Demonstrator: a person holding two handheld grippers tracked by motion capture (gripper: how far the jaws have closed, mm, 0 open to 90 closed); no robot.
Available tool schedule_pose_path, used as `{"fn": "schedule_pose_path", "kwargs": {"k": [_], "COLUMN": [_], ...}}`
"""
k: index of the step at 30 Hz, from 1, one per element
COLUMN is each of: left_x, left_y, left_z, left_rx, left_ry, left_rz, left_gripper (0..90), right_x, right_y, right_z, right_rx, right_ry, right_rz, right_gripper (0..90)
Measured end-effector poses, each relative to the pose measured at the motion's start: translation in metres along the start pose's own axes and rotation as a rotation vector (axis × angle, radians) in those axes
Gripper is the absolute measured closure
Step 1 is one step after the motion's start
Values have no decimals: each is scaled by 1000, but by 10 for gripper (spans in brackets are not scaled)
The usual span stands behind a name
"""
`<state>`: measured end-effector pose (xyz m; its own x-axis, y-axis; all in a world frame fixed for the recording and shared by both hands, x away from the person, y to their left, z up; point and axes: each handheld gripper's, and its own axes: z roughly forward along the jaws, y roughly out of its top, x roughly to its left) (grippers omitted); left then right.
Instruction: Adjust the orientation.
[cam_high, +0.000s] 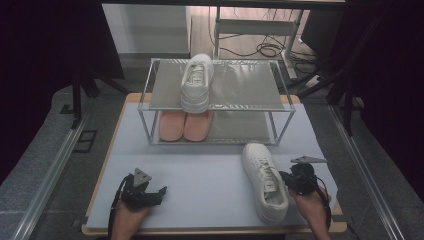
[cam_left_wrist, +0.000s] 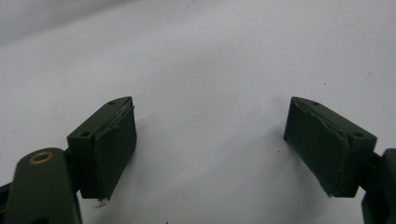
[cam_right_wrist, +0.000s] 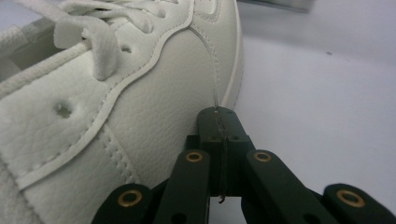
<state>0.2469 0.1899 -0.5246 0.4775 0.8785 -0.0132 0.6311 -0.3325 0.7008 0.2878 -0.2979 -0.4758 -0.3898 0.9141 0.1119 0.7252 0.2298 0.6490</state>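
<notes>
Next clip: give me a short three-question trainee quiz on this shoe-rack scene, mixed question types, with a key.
1. True or false: the right hand-held gripper has its jaws closed together, tips against the side of the white sneaker on the table.
2. What lies on the lower shelf of the rack? A) pink shoes B) a box C) a bottle
3. Fill in: the left hand-held gripper has its jaws ____, with nothing between them.

Key: 1 true; 2 A; 3 open

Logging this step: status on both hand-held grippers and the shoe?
Left hand-held gripper open, empty, over bare mat. Right hand-held gripper shut, tips against side of white shoe, not gripping it. Rack ahead, second white shoe on top.
</notes>
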Motion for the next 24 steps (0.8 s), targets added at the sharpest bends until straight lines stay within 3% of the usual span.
{"fn": "schedule_pose_path", "kwargs": {"k": [24], "left_x": [0], "left_y": [0], "left_z": [0], "left_rx": [0], "left_ry": [0], "left_rz": [0], "left_gripper": [170], "right_x": [59], "right_y": [33], "right_z": [40], "right_rx": [29], "right_ry": [160], "right_rz": [-120], "right_gripper": [900]}}
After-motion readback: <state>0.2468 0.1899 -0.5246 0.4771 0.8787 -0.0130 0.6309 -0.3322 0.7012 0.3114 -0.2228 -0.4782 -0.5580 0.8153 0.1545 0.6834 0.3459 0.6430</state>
